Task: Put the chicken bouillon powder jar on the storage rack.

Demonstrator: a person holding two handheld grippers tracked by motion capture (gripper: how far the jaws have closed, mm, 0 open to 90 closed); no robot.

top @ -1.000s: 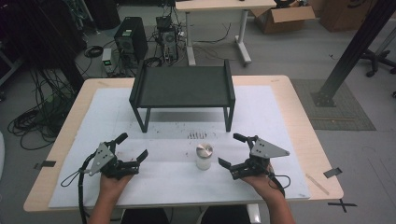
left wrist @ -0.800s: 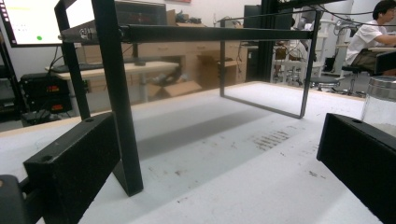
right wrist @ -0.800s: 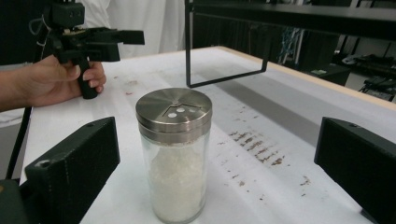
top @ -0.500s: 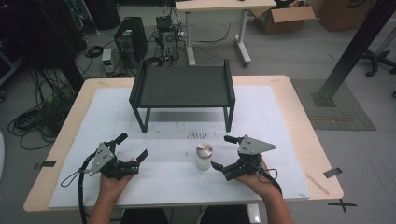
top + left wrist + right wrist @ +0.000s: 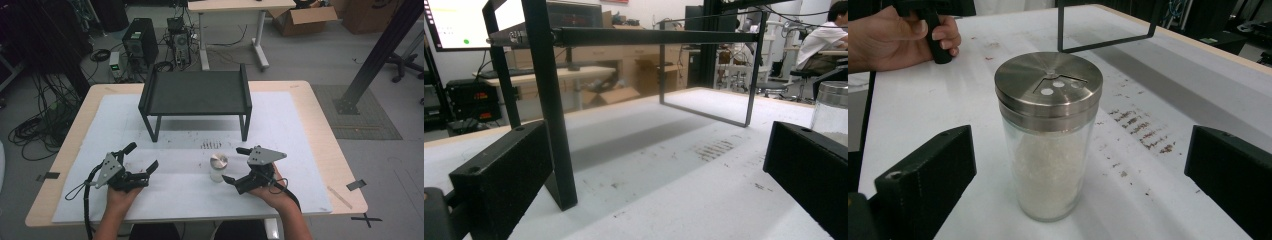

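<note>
A glass shaker (image 5: 218, 168) with a steel lid, holding white grains, stands upright on the white mat (image 5: 300, 130) in front of the black stand (image 5: 195, 92). My right gripper (image 5: 235, 165) is open just to its right, jaws pointing at it. In the right gripper view the shaker (image 5: 1049, 135) stands between and slightly ahead of the two jaws of the right gripper (image 5: 1078, 155), with a gap on each side. My left gripper (image 5: 141, 157) rests open at the front left with nothing in it. In the left gripper view, the left gripper (image 5: 656, 160) faces the stand's leg (image 5: 549, 100), and the shaker (image 5: 831, 112) is at the right edge.
The black stand is a low shelf on thin legs at the mat's middle back. Small dark marks (image 5: 211, 145) dot the mat in front of it. The person's other hand (image 5: 898, 32) grips the left gripper's handle beyond the shaker. Bare mat lies between the two grippers.
My right gripper has moved left toward the shaker, so its open jaws now flank it. The left gripper and the shaker have stayed put.
</note>
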